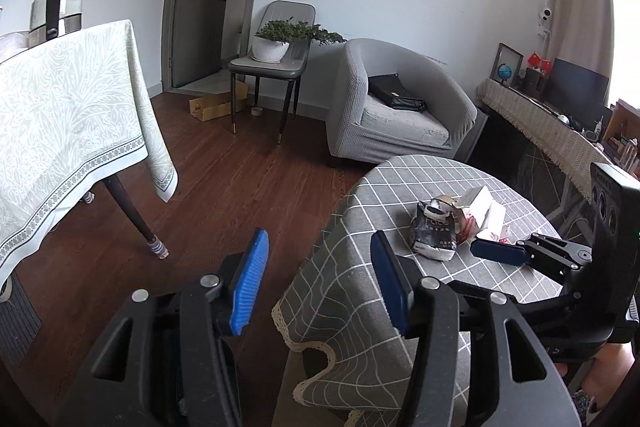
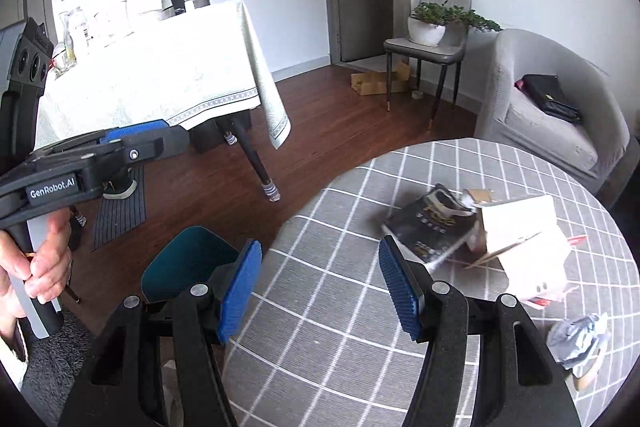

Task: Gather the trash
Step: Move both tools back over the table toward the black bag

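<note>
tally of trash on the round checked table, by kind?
Black foil bag: 1
White torn carton: 1
Grey crumpled wrapper: 1
Tape roll: 1
Red scraps under the carton: count unclear
Total: 4 clear pieces, plus scraps

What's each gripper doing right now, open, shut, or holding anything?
Left gripper: open, nothing between its pads, off the edge of the round table.
Right gripper: open, empty, above the table.
</note>
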Action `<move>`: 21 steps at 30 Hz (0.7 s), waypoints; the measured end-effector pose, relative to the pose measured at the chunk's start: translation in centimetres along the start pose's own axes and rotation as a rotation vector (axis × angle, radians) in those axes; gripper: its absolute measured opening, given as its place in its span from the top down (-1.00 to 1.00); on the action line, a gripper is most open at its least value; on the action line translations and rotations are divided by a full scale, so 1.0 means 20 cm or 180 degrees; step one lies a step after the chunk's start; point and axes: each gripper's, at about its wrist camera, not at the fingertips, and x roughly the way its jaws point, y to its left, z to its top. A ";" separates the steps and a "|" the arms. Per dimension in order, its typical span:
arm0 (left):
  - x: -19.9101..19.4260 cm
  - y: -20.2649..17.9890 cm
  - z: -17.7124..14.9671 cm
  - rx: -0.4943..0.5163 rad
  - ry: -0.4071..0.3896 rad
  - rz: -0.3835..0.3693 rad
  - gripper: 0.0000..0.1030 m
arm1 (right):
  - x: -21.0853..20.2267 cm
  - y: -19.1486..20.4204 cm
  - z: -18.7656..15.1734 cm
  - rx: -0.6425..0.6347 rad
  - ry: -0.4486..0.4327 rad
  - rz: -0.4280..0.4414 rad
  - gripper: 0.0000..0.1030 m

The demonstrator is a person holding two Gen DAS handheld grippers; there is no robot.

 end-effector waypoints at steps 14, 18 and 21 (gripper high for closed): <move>0.26 -0.33 -0.05 0.0330 0.0170 -0.0320 -0.56 | -0.33 -0.49 -0.18 0.0574 -0.0266 -0.0360 -0.21; 0.36 -0.40 -0.07 0.0379 0.0269 -0.0363 -0.58 | -0.40 -0.60 -0.23 0.0800 -0.0335 -0.0413 -0.21; 0.43 -0.46 -0.07 0.0435 0.0324 -0.0394 -0.60 | -0.45 -0.68 -0.27 0.0932 -0.0369 -0.0449 -0.21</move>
